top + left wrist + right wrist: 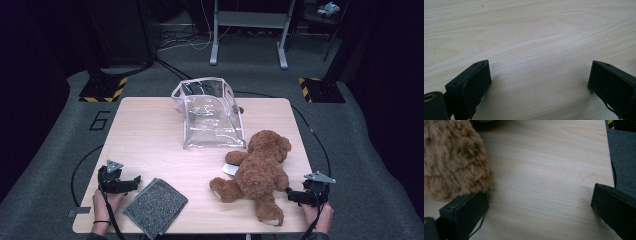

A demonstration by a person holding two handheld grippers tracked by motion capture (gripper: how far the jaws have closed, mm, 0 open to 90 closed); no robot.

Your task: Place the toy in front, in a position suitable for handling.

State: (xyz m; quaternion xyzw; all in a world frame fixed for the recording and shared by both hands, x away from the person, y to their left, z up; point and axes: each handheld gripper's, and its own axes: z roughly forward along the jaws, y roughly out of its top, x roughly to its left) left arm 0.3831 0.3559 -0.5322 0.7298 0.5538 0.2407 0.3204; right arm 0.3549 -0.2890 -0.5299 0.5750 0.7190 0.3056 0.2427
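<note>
Jaws apart beside teddy bear (260, 172)

Transparent plastic bag (210, 117): open, well beyond the jaws of the left gripper (134, 182) and the right gripper (291, 195), nearer the far edge. Wooden table (536, 37): bare grain between each pair of jaws. Grey carpet (621, 157): outside the right-hand jaw.
</note>
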